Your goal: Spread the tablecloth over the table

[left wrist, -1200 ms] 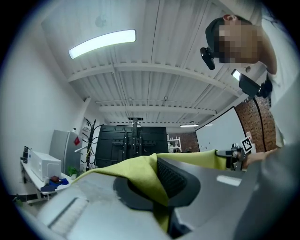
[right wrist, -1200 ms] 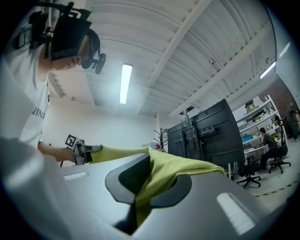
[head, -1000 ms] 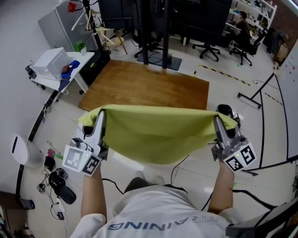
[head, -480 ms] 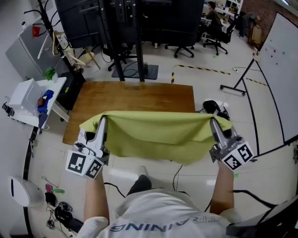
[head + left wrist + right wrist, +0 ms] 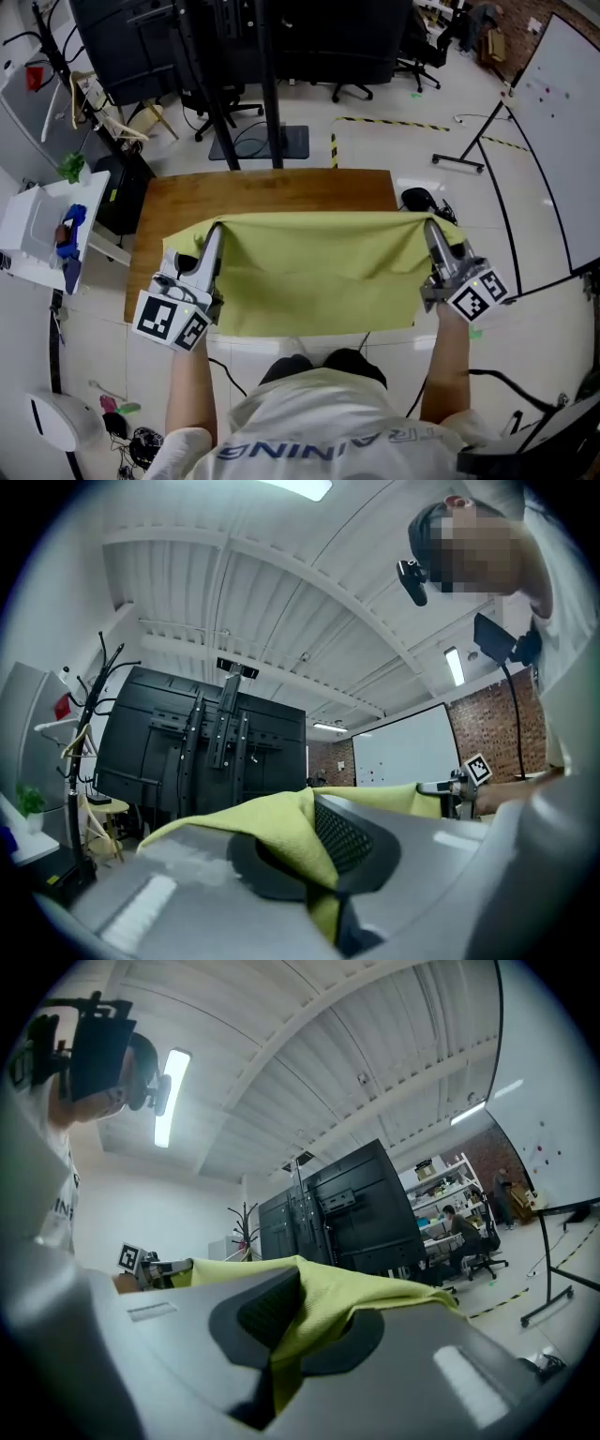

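A yellow-green tablecloth [image 5: 319,272] hangs stretched between my two grippers, above the near half of a brown wooden table [image 5: 262,192]. My left gripper [image 5: 216,232] is shut on the cloth's left top corner, my right gripper [image 5: 431,225] on its right top corner. The cloth's lower edge droops in front of the person's body. In the left gripper view the tablecloth [image 5: 281,822] is pinched between the jaws of the left gripper [image 5: 323,855]. In the right gripper view the tablecloth [image 5: 328,1302] folds over the shut jaws of the right gripper [image 5: 281,1335].
Beyond the table stands a black screen stand [image 5: 267,84] with a base plate on the floor. A white side table [image 5: 42,225] with small items stands at the left. A whiteboard [image 5: 553,122] on a stand is at the right; cables lie on the floor near it.
Both grippers have carried the stretched cloth forward to the table; it now hangs over the table's near half. The cloth sags less than before. Both grips held.
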`<state>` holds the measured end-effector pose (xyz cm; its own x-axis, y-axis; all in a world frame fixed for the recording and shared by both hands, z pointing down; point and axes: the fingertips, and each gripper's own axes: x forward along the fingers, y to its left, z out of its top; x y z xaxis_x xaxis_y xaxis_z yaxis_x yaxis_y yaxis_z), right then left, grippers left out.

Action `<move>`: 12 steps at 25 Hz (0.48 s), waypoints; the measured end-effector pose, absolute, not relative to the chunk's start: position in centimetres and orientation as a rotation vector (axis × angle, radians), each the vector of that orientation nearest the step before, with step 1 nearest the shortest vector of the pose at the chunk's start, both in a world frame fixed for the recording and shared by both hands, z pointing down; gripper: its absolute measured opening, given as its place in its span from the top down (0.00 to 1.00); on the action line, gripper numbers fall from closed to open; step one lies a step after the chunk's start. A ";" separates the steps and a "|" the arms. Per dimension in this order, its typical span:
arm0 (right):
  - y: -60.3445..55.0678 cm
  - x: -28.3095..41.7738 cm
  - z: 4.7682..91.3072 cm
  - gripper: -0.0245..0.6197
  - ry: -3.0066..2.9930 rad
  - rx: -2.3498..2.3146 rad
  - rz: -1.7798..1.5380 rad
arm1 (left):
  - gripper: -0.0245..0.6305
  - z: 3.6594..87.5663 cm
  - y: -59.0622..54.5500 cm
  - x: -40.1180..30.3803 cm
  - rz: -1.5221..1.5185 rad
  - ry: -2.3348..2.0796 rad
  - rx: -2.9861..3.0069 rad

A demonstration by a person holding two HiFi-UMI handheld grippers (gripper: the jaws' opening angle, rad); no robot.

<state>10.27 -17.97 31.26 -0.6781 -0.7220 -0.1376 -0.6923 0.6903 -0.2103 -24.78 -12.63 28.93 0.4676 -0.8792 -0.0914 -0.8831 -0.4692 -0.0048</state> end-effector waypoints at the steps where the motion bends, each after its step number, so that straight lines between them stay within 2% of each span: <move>1: -18.7 10.2 31.4 0.94 2.694 -1.146 -0.217 | 0.94 29.0 -13.3 -24.8 0.114 1.586 -2.651; 12: -26.5 11.7 33.5 0.94 2.743 -1.166 -0.358 | 0.94 30.3 -21.2 -23.1 0.069 1.636 -2.665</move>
<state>11.67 -26.48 33.51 -0.6900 -0.7229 -0.0349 -0.6898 0.6715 -0.2707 -23.13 -21.18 30.27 0.4518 -0.8910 -0.0443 -0.8916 -0.4527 0.0118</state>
